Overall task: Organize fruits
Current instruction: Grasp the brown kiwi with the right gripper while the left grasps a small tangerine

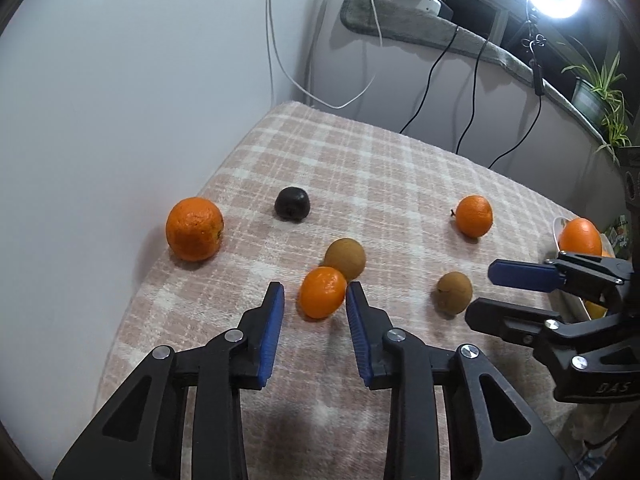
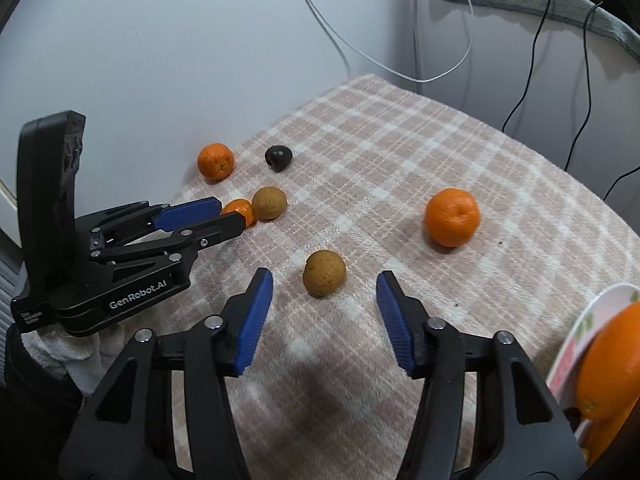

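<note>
While oranges already sit in the plate [image 2: 592, 312], six fruits remain on the table [image 1: 400, 168]; left claw [image 1: 315, 294] and right claw [image 2: 324, 284] gape, empty.

My left camera looks down along its fingers, close over the cloth [image 1: 400, 168], wall at 10 o'clock. My right camera faces likewise from further right. Both share the cloth, with my other gripper showing sideways in each
</note>
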Demonstrator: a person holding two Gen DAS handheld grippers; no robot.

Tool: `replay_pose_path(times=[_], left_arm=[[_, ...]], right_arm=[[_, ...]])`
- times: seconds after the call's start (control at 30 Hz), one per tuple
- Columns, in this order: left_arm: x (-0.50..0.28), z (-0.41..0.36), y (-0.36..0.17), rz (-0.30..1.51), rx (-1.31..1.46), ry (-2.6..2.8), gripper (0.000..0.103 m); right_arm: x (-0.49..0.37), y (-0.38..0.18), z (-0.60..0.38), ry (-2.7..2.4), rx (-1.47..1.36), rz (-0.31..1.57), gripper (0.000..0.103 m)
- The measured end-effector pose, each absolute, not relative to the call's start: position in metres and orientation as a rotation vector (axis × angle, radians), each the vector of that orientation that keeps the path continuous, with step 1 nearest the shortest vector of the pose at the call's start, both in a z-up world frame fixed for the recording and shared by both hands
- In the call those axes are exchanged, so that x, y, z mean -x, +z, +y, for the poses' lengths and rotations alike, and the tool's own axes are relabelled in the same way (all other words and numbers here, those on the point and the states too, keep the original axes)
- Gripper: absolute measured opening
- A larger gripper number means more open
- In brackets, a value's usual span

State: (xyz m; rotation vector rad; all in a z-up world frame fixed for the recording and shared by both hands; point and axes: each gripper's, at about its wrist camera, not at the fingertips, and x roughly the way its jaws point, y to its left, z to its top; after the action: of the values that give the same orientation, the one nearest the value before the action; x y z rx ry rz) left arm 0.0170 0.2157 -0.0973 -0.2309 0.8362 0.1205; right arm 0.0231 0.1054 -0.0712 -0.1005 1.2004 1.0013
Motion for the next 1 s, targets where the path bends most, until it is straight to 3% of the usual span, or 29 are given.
replay_pose_path(times=[0.7,1.0], left_arm=[[-0.019,0.217,-0.101,0.838,0.249,0.095,0.022],[-0.013,0.214,-0.096,0.825,0.251,0.097,0.021]], right_arm=[[-0.024,-0.089,0.129,1.019,0.129,1.232,0.027],[-0.024,-0.085,0.125,1.012,0.120,1.222,0.026]])
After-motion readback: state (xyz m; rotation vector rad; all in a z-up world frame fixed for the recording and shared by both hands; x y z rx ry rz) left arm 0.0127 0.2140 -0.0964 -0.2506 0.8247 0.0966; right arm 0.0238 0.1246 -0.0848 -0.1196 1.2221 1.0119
